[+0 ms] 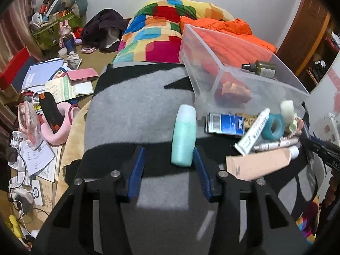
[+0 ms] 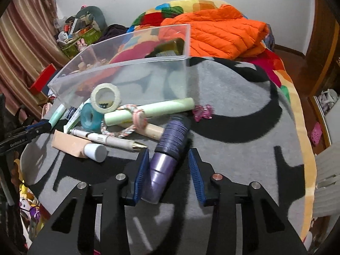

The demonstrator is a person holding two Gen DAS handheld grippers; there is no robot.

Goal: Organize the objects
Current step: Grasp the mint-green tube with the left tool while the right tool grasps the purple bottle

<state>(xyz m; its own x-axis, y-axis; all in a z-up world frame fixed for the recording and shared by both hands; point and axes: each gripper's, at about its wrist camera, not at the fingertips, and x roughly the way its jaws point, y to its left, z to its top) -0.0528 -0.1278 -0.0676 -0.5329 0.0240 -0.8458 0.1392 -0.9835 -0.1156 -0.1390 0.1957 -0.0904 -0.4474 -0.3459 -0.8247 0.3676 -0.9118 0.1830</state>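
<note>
Right wrist view: on the grey-and-black blanket [image 2: 244, 114], in front of the clear plastic bin [image 2: 131, 63], the purple bottle [image 2: 167, 155] lies lengthwise between the right gripper [image 2: 167, 165] pads, left pad touching, right pad apart: not gripped. Left gripper [image 1: 169, 167] stands open; the mint-green bottle [image 1: 183, 135] lies just inside its right pad, long axis pointing away

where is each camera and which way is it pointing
Left wrist: sits on the left gripper, looking steeply down the bed past a mint bottle; only its own fingers show.
Right wrist: sits on the right gripper, looking steeply down at a purple bottle between its fingers.
Shared: clear plastic bin, teal tape roll, orange jacket.
</note>
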